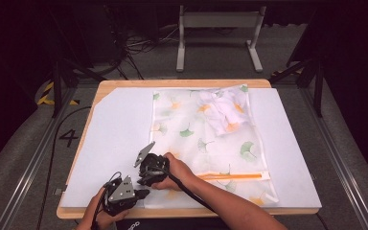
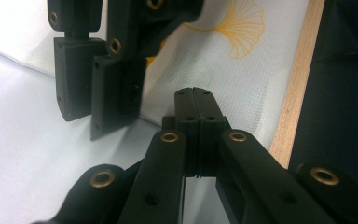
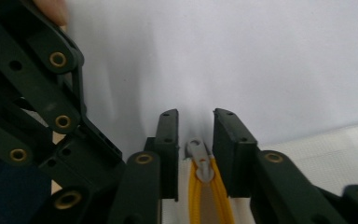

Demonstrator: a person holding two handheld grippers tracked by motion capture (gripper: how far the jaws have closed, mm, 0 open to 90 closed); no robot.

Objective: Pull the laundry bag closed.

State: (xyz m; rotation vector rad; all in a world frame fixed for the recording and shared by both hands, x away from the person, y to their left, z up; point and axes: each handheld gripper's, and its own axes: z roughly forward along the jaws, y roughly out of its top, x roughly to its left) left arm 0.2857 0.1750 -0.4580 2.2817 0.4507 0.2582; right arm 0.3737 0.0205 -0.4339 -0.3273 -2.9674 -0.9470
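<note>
While the mesh bag (image 1: 206,139) lay flat on the tabletop (image 1: 115,134), its orange zipper (image 1: 230,177) ran along the near edge, long axis left to right. The zipper pull (image 3: 199,158) sat between the slightly spread jaws of the right claw (image 3: 195,140), untouched by either pad. Just beside it, the left claw (image 2: 196,100) was pressed together on the bag's near corner.
</note>
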